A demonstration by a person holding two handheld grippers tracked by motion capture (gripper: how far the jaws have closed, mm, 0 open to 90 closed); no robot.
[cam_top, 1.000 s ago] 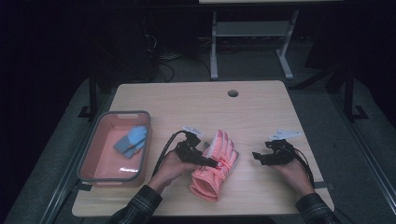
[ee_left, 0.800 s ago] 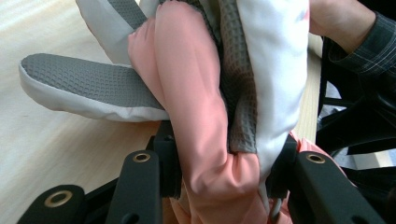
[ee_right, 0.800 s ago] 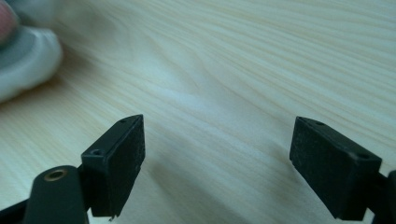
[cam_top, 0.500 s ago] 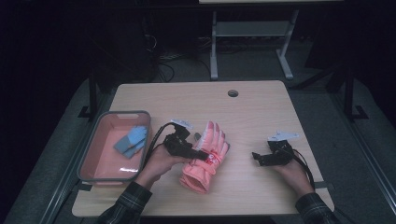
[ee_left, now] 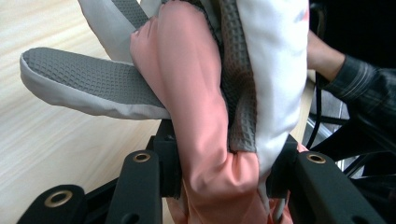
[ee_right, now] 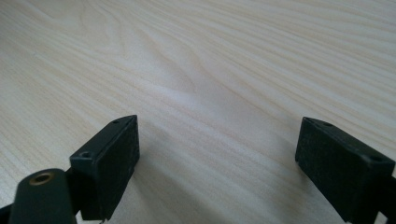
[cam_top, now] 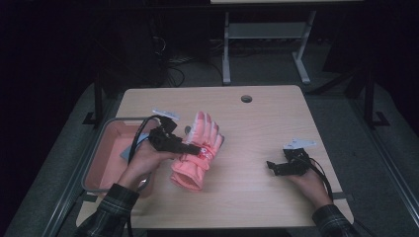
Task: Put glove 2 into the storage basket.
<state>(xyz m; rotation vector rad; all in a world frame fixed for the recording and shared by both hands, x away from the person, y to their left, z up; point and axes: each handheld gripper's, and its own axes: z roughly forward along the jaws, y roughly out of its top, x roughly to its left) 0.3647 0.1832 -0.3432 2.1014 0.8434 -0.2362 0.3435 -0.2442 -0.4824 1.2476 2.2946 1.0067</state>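
Gripping the pink glove (cam_top: 196, 150), left gripper (cam_top: 190, 147) is clamped on it, probably lifted, beside the tray (cam_top: 96, 163); right gripper (cam_top: 272, 167), jaws apart, rests on the table (cam_top: 262, 123).

- High view is dim and grainy: the table (cam_top: 257, 123) is lit, with darkness from 9 to 3 o'clock.
- Gripper views are bright; black jaws at 6 o'clock are soft-focused, casting faint shadows.

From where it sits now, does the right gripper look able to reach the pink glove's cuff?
Probably yes. The right gripper rests open on the table, with bare wood between it and the pink glove. The left gripper clamps the glove higher up, leaving the cuff free.
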